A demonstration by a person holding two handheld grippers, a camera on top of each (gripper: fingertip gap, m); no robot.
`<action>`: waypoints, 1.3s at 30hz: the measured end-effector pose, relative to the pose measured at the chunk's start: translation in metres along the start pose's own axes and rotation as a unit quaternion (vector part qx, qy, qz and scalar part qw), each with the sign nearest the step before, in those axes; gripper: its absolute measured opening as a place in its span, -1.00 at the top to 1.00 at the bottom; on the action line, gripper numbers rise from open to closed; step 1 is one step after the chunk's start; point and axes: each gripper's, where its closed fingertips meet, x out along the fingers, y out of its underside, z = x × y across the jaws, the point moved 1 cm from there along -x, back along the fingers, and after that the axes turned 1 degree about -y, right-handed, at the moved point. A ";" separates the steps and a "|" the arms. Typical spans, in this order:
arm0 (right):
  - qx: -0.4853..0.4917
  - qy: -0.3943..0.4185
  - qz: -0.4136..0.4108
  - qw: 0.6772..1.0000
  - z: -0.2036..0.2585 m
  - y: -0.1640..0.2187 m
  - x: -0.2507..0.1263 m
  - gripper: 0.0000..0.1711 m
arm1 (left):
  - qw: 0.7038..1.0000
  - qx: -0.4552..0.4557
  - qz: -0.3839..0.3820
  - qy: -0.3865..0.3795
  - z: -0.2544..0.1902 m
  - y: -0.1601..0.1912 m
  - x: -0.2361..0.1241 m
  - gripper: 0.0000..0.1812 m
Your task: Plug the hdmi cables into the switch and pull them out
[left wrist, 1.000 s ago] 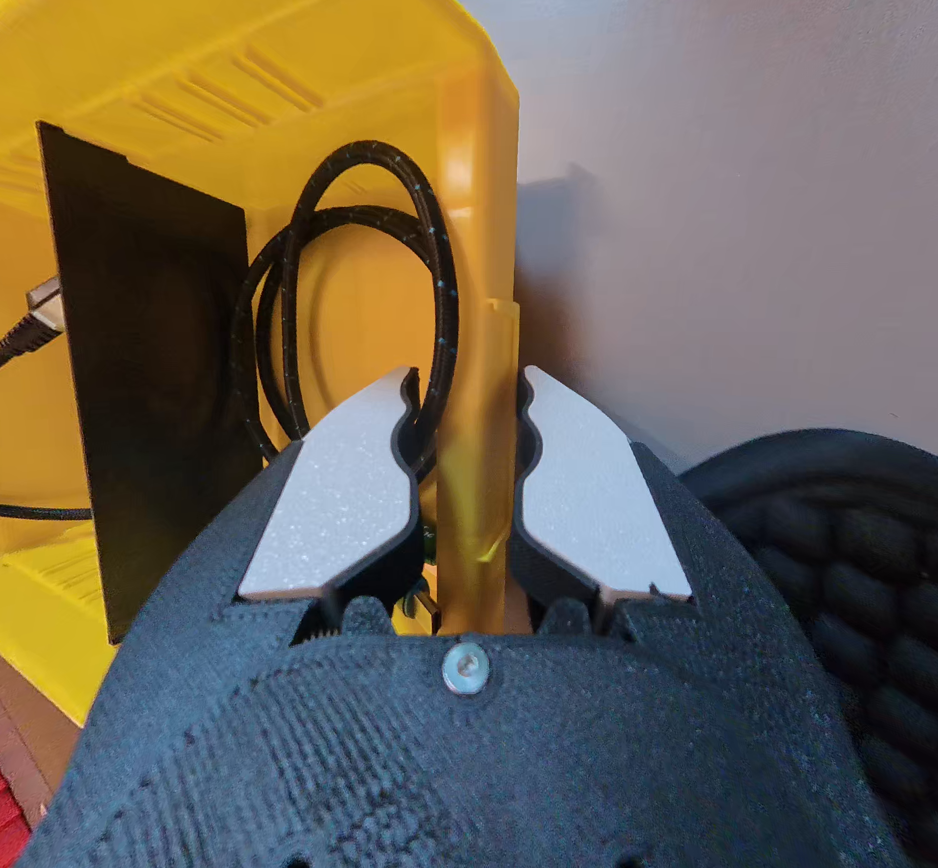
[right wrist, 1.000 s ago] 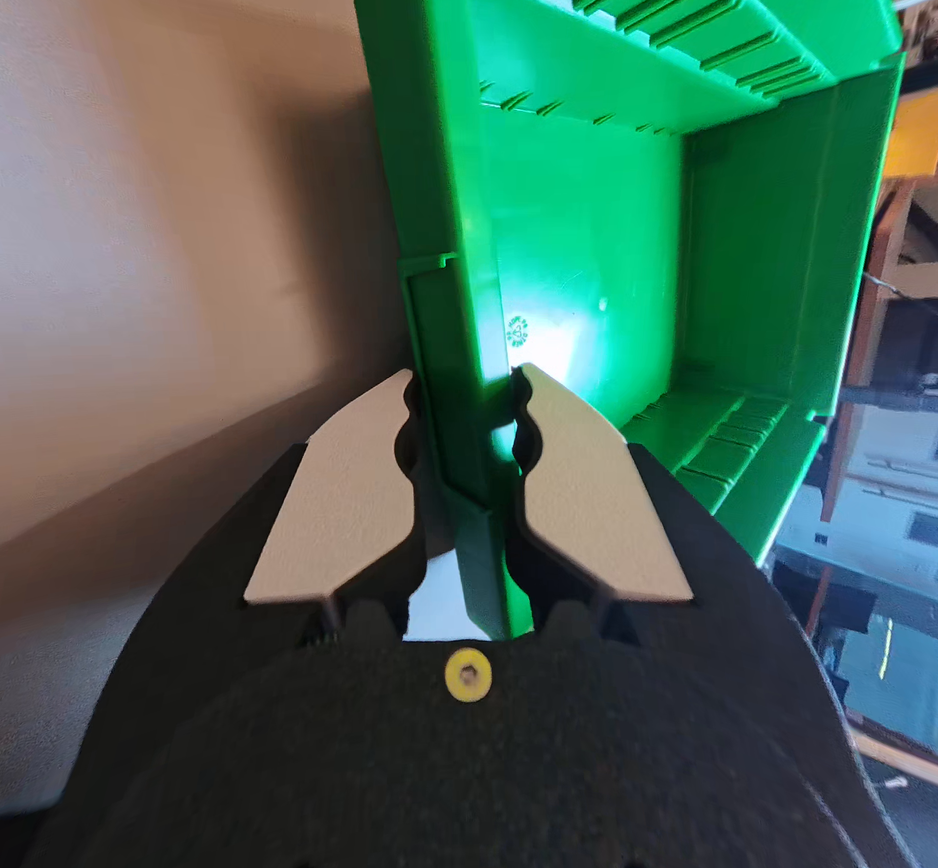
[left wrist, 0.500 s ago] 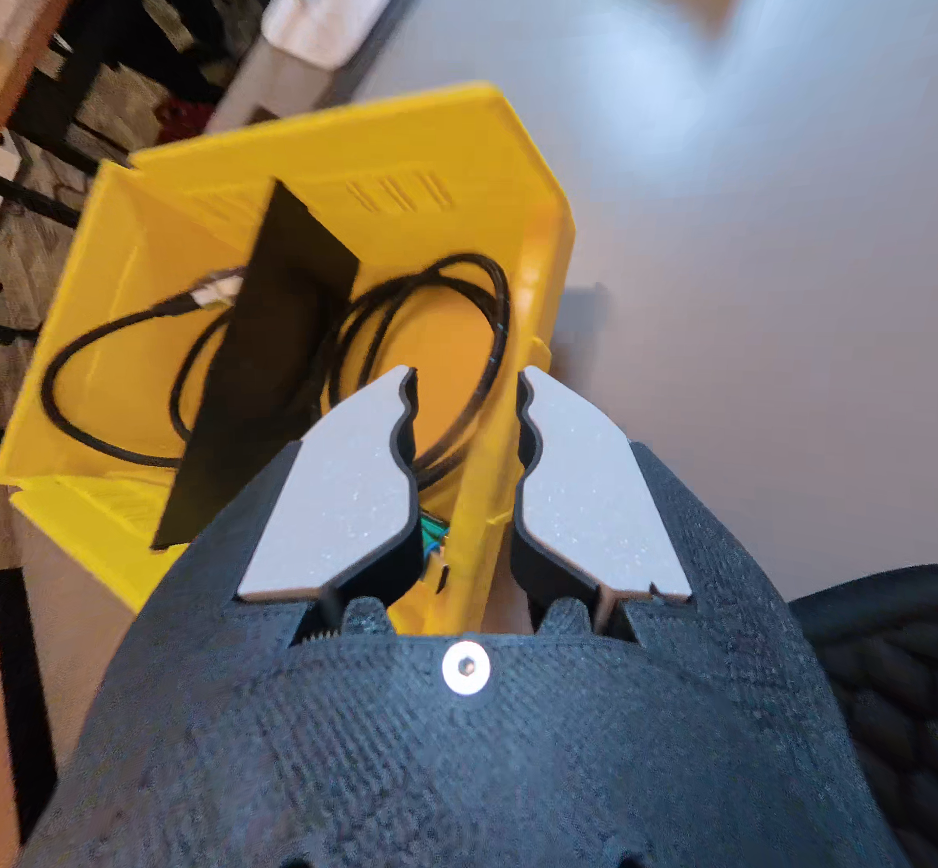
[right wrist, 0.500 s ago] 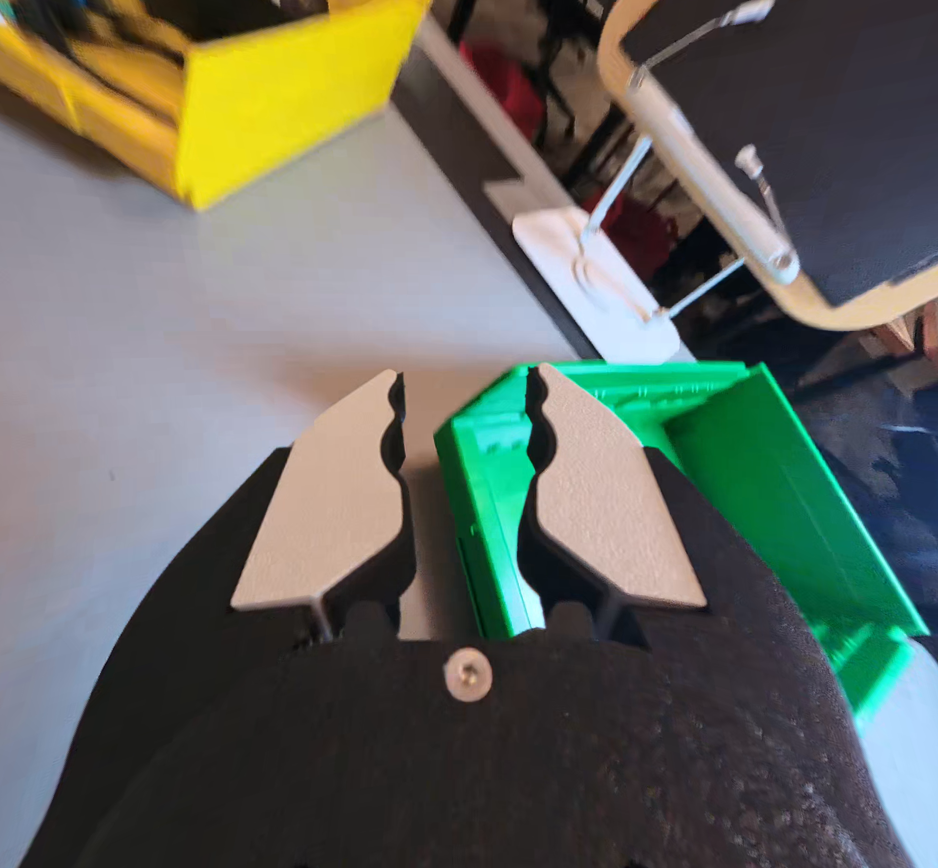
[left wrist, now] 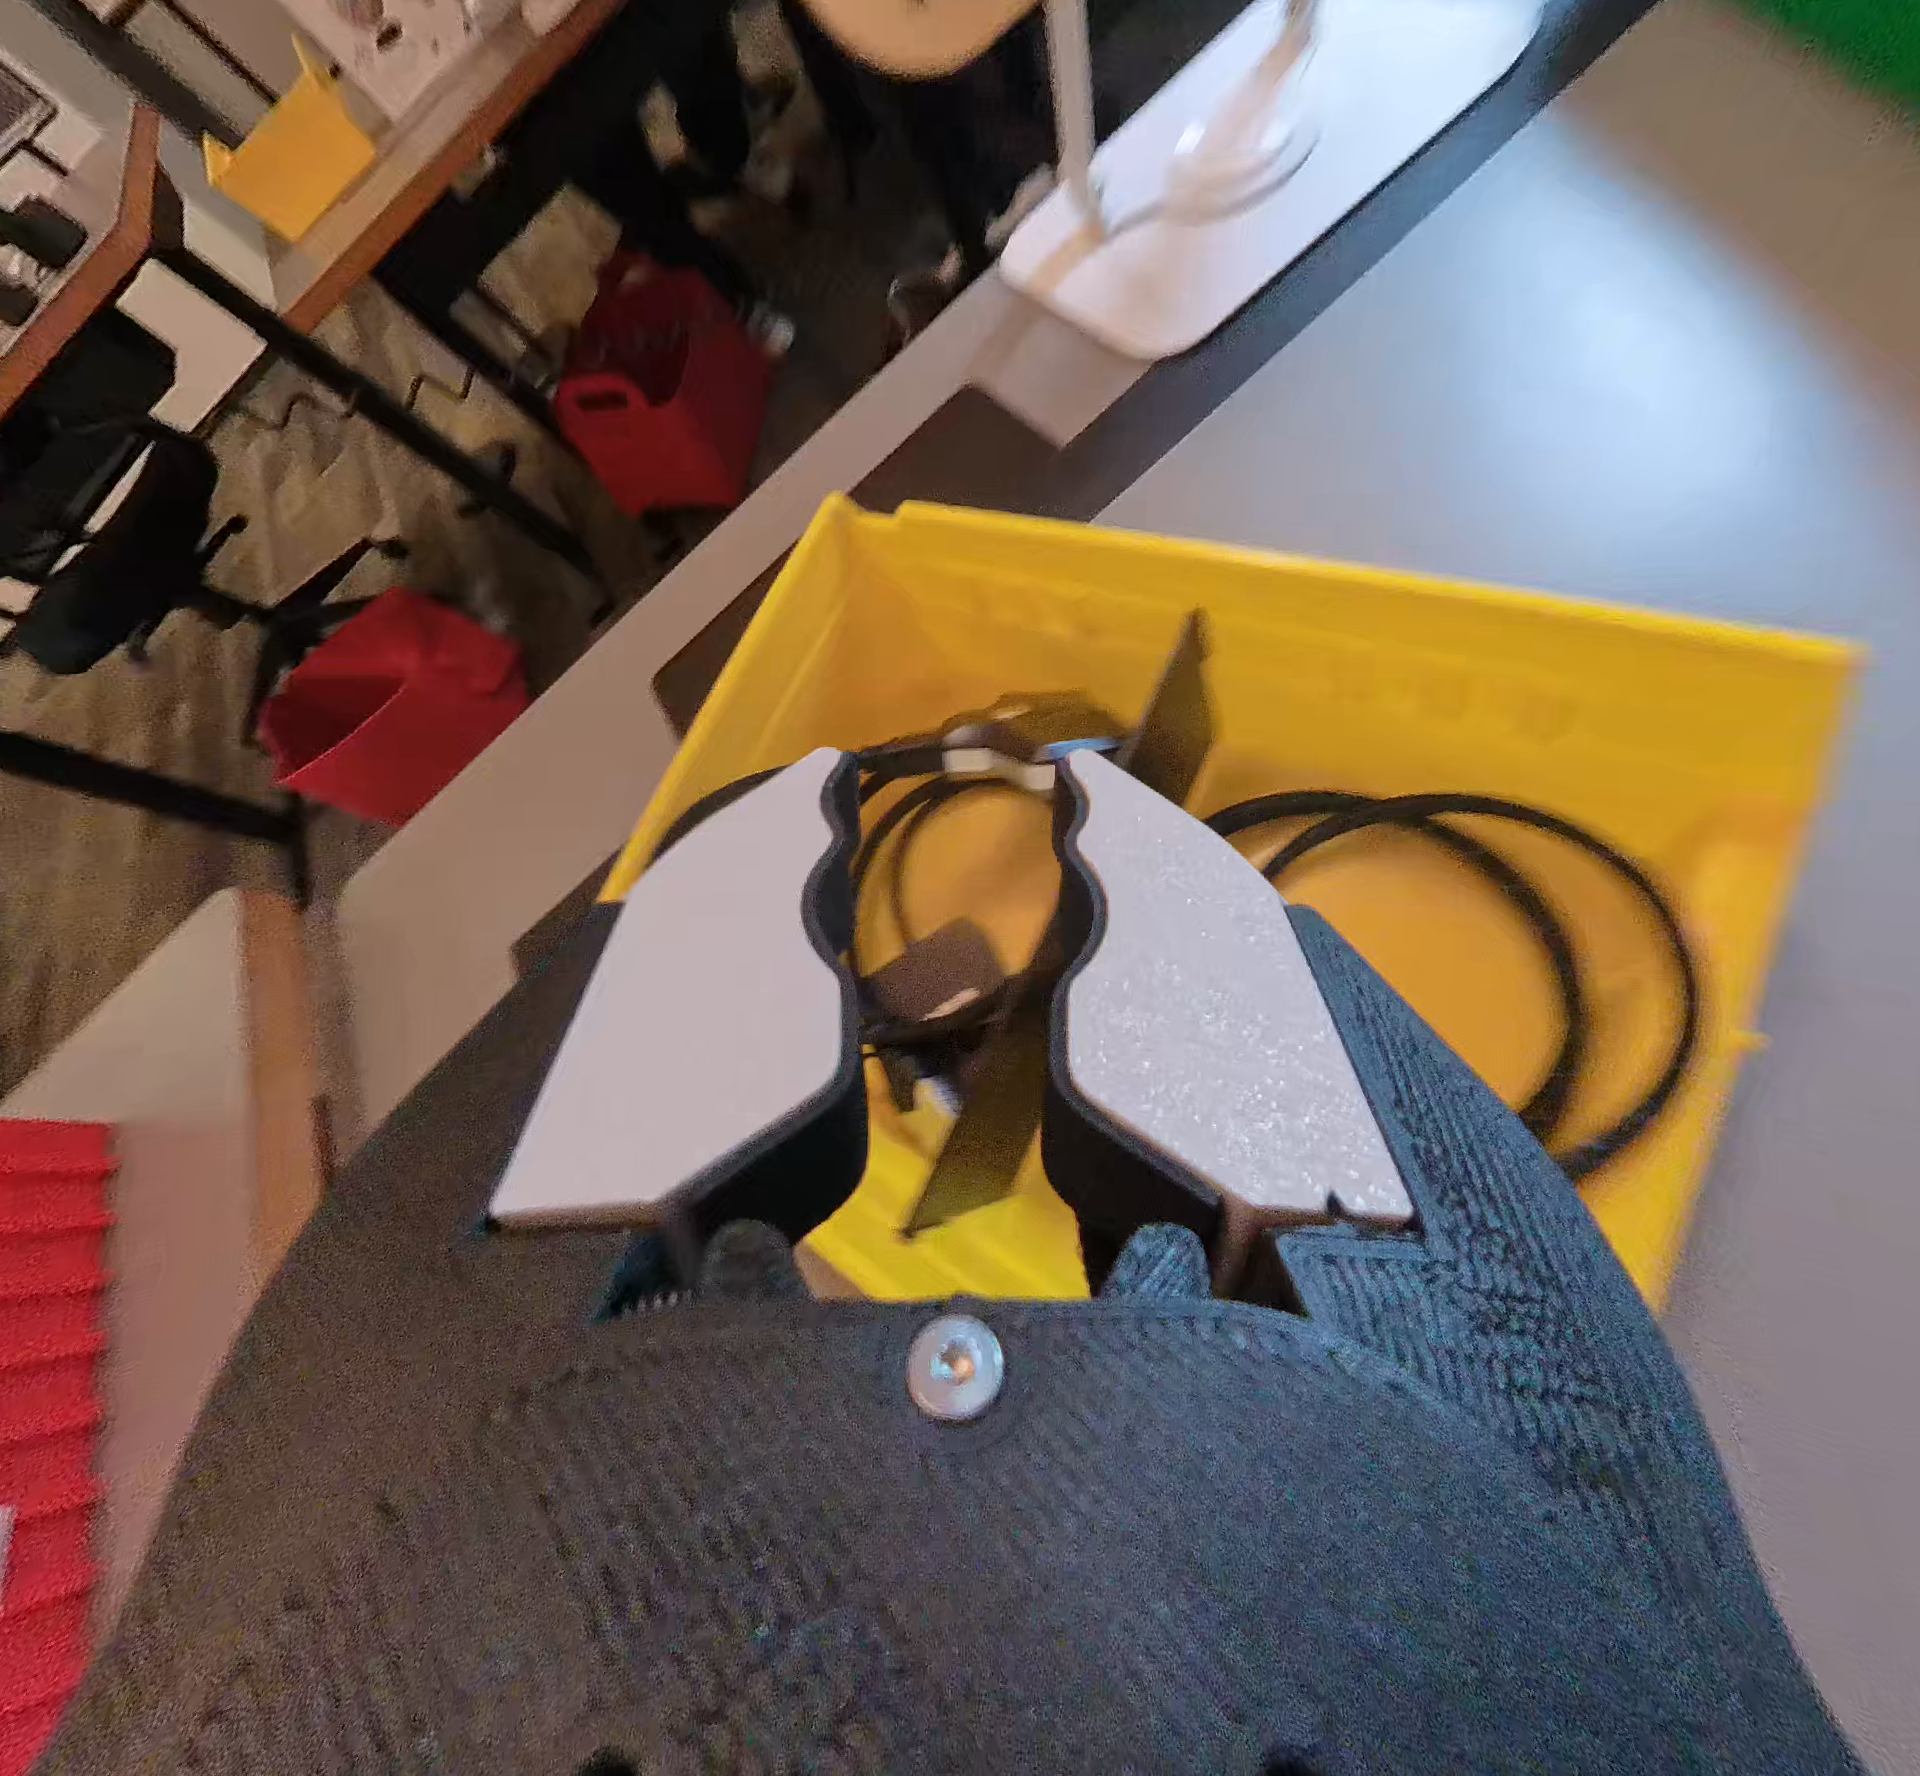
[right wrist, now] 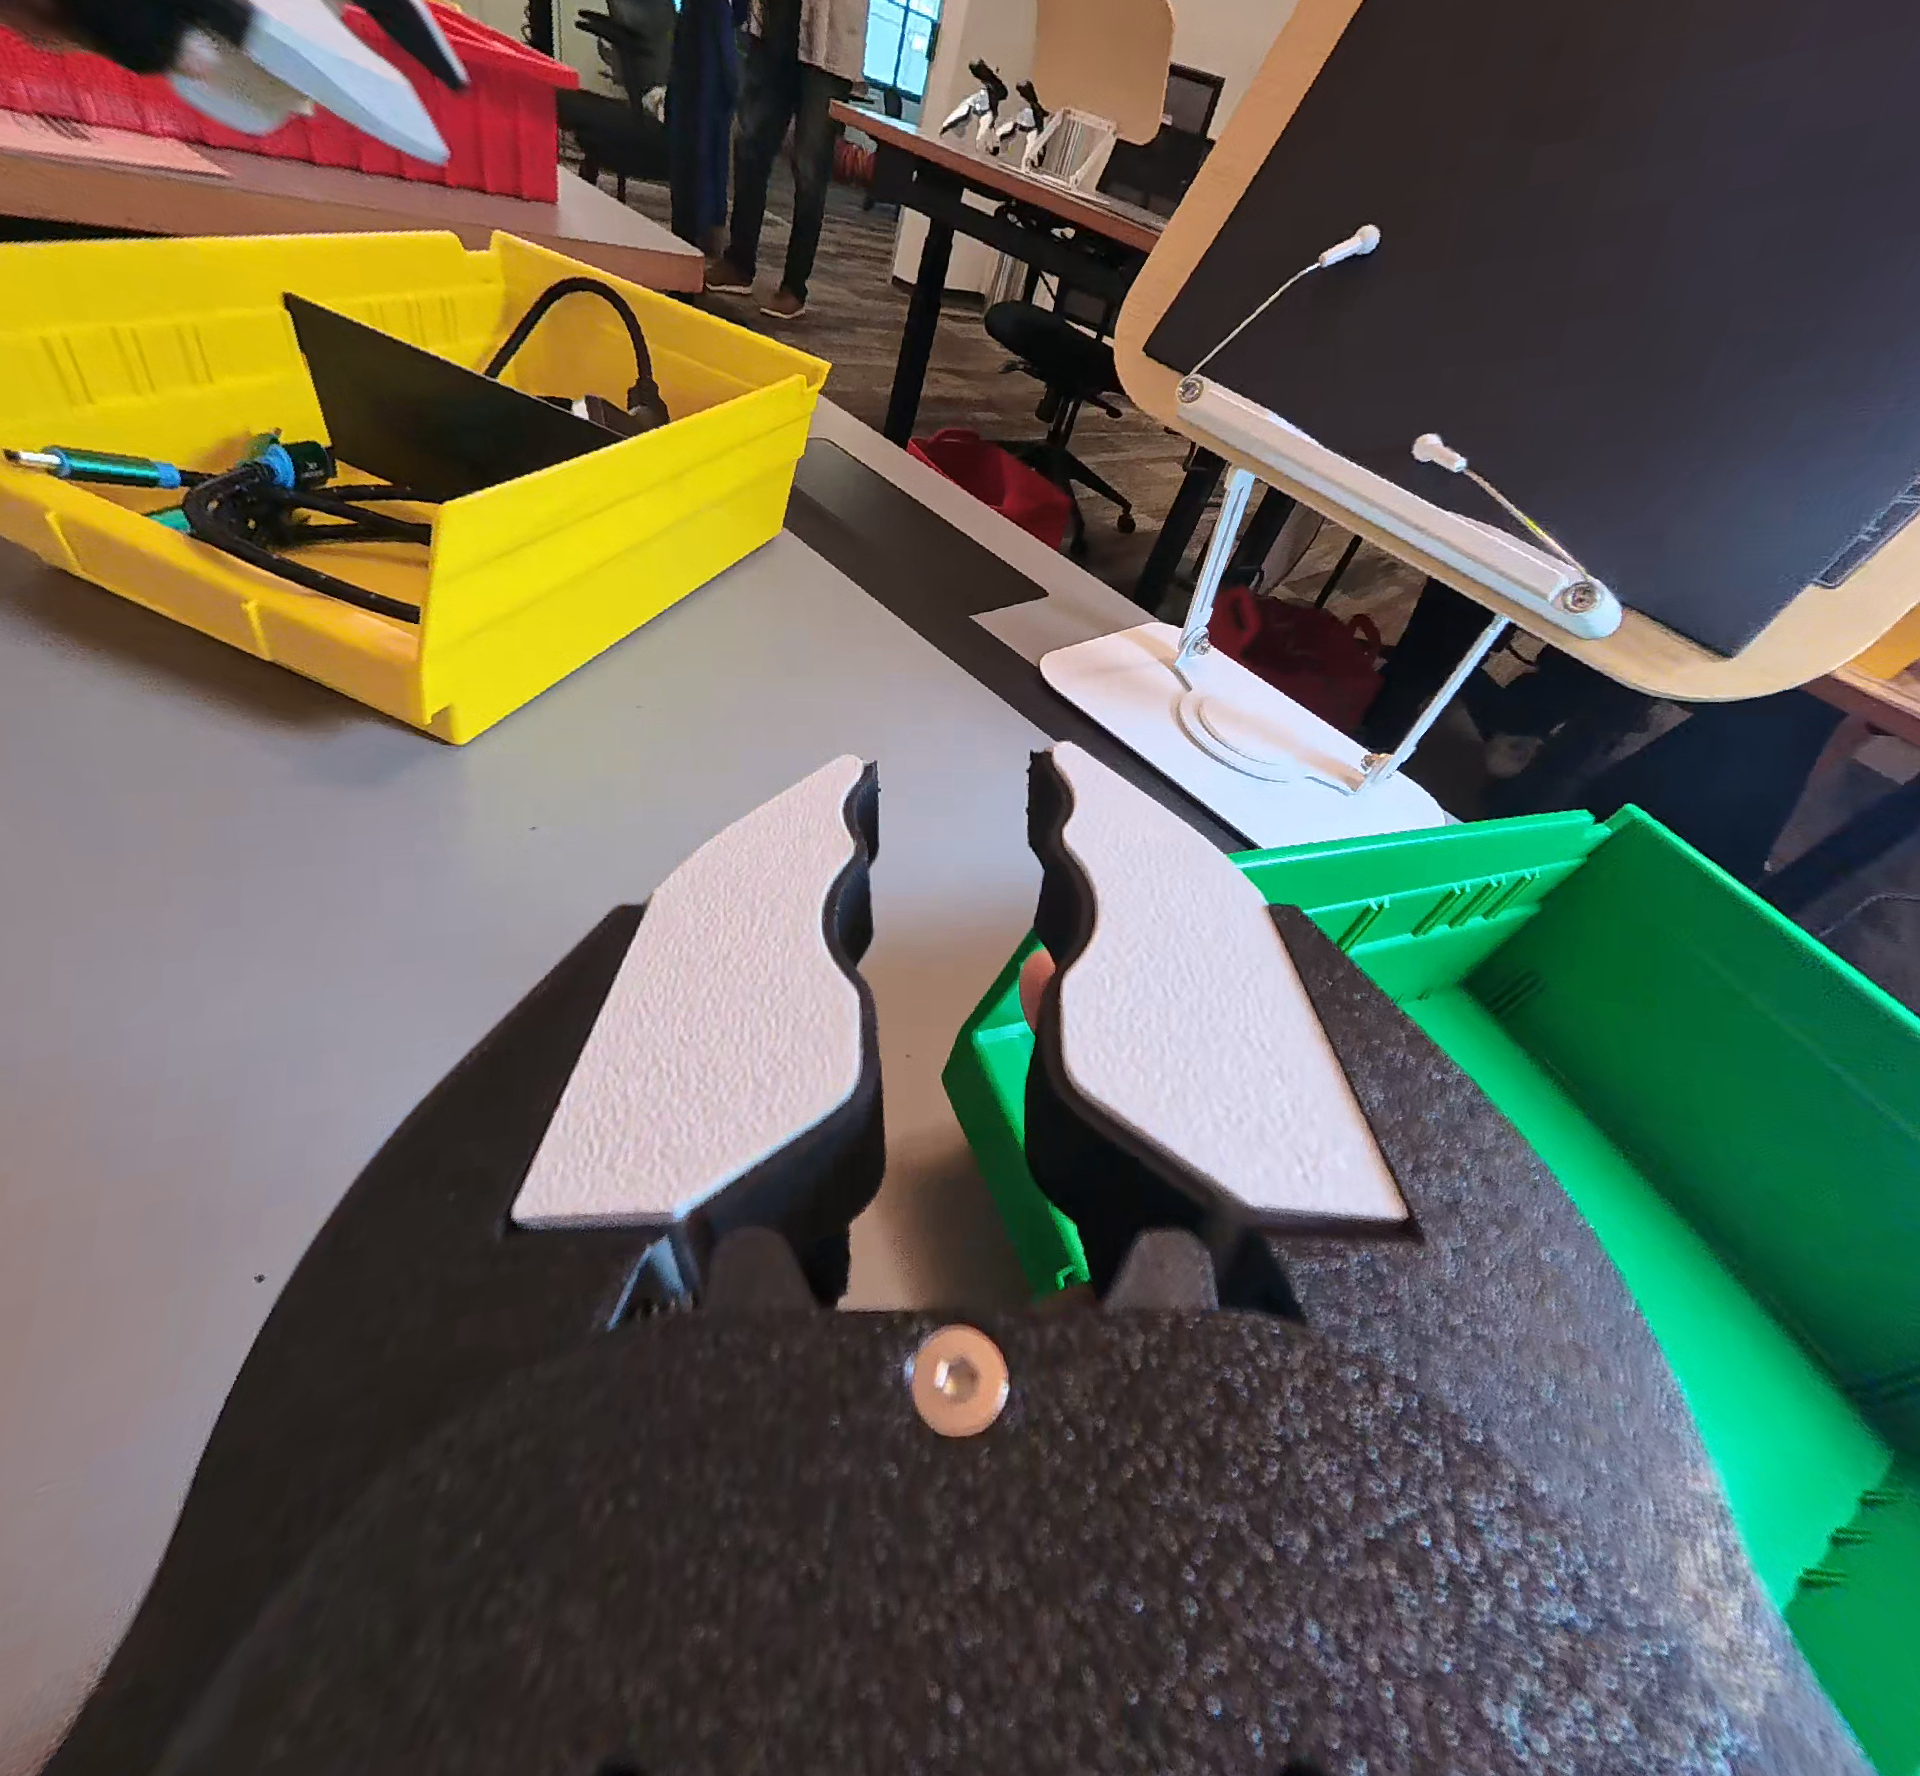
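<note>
A yellow bin (left wrist: 1351, 583) on the grey table holds coiled black HDMI cables (left wrist: 1558, 895), an upright black divider (left wrist: 1174, 718) and a small black box (left wrist: 930, 978) that may be the switch. My left gripper (left wrist: 951, 770) is open and empty, hovering above the bin's inside over the box. A blurred metal plug (left wrist: 997, 750) lies near its fingertips. In the right wrist view the yellow bin (right wrist: 623, 521) stands far left with cables (right wrist: 281, 521). My right gripper (right wrist: 951, 770) is open and empty over the table, beside the green bin (right wrist: 1558, 895).
A white stand (right wrist: 1247, 718) carrying a dark board sits at the table's far edge, between the bins. The left gripper (right wrist: 260, 12) shows at the top left of the right wrist view. Red bins (left wrist: 665, 386) sit on the floor. A person (right wrist: 800, 64) stands far behind. One gripper's finger ends stand about 35 centimeters off the other's. To reach the blurred metal plug (left wrist: 997, 750) in a straight line is about 12 centimeters for my left fingers, about 35 centimeters for my right.
Both grippers let go of the bin walls they were gripping and pulled away. The left one now hovers over the yellow bin's inside. The right one has drawn back beside the green bin.
</note>
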 end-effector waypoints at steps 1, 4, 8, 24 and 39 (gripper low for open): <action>-0.002 0.000 0.000 1.000 0.000 0.000 0.000 0.69 | 0.999 0.028 0.027 -0.010 0.009 0.006 0.013 0.60; -0.004 0.000 0.000 1.000 -0.001 0.002 0.002 0.71 | 0.981 0.150 0.118 -0.041 0.031 0.028 0.048 0.60; 0.005 -0.002 0.007 1.000 -0.002 0.006 0.007 0.75 | 0.905 0.351 0.227 -0.076 0.050 0.055 0.080 0.59; 0.015 -0.033 0.034 0.999 0.009 0.021 0.019 0.78 | 0.851 0.507 0.133 0.036 0.010 0.056 0.137 0.67; 0.028 -0.023 0.030 0.999 -0.006 0.021 0.009 0.80 | 0.892 0.446 0.074 0.000 0.033 0.008 0.104 0.77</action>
